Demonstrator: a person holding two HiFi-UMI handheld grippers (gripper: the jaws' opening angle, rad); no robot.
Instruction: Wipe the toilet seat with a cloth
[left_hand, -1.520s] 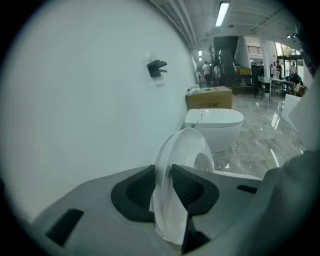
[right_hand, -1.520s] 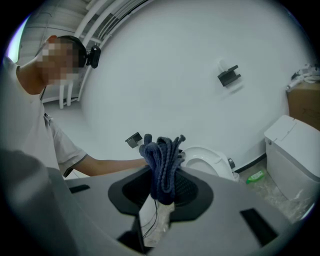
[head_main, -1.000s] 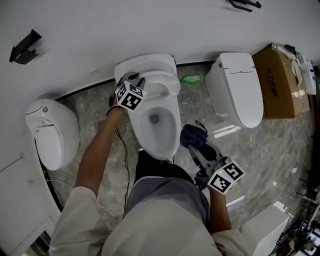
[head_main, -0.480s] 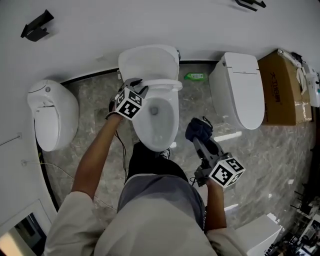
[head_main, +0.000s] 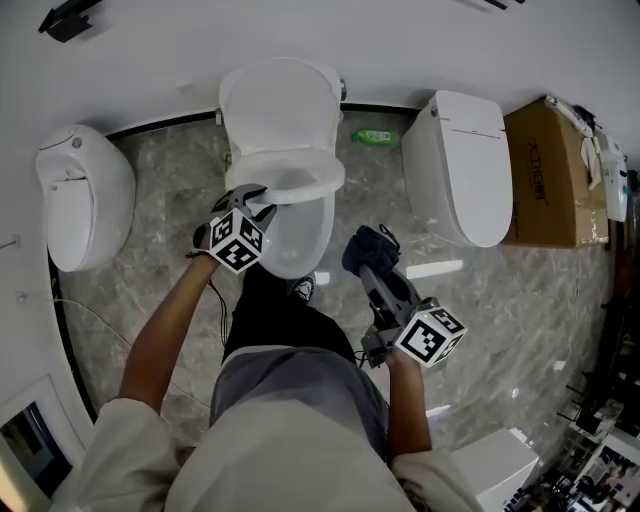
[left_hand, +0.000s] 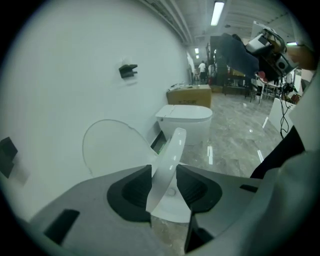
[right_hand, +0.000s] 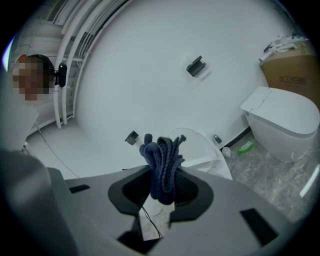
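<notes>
A white toilet stands at the wall with its lid (head_main: 280, 105) up. Its seat (head_main: 292, 186) is tilted partway down over the bowl (head_main: 298, 245). My left gripper (head_main: 252, 203) is at the seat's left front rim. In the left gripper view the seat's thin edge (left_hand: 168, 152) stands between the jaws of the left gripper (left_hand: 165, 186). The jaws have just been opening, and a gap shows beside the rim. My right gripper (head_main: 372, 262) hangs to the right of the bowl, shut on a dark blue cloth (head_main: 366, 249). The bunched cloth (right_hand: 163, 162) sticks up from the right gripper (right_hand: 161, 189).
Another white toilet (head_main: 85, 195) stands to the left and a closed one (head_main: 460, 165) to the right, with a cardboard box (head_main: 560, 170) beyond it. A green bottle (head_main: 375, 136) lies by the wall. A thin cable (head_main: 75, 310) runs over the marble floor.
The seat has swung down from the raised lid with my left gripper, which moved toward me. My right gripper with the cloth drifted slightly left.
</notes>
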